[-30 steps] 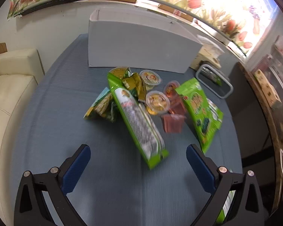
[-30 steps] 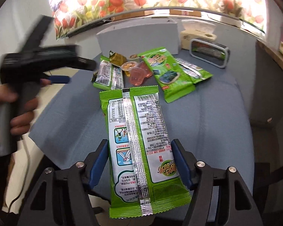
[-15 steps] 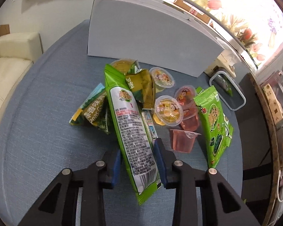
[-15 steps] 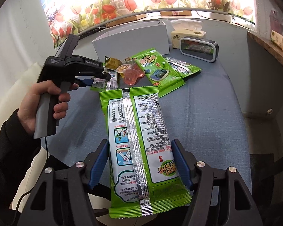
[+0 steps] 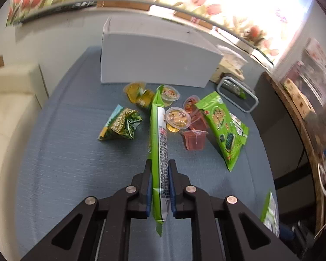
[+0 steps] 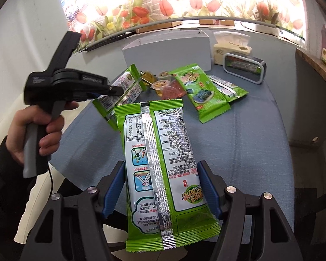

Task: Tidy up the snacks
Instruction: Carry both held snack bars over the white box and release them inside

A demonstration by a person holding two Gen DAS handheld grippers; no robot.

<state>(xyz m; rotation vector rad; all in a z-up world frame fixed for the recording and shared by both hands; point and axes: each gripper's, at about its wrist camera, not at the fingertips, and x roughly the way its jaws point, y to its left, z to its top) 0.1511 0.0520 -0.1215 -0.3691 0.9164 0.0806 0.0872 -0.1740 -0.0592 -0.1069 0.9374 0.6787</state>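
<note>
My left gripper [image 5: 159, 163] is shut on a long green snack packet [image 5: 159, 134], held edge-on above the blue table; the packet also shows in the right wrist view [image 6: 121, 91] under the left gripper [image 6: 117, 90]. My right gripper [image 6: 162, 165] is shut on a second green packet [image 6: 160, 161], back side up, above the table's near edge. On the table lie a green seaweed bag [image 5: 222, 121], several jelly cups [image 5: 178, 117], a crumpled green-yellow bag [image 5: 121, 124] and a gold packet [image 5: 139, 94].
A white open box [image 5: 158, 65] stands at the back of the table [image 5: 65, 152]. A tissue box [image 6: 231, 51] and a grey-rimmed container [image 6: 244, 66] stand at the back right. A cream sofa [image 5: 8, 100] is left of the table.
My left gripper went from open above the pile to shut on the long green packet and lifted it off the table. My right gripper kept hold of its packet.
</note>
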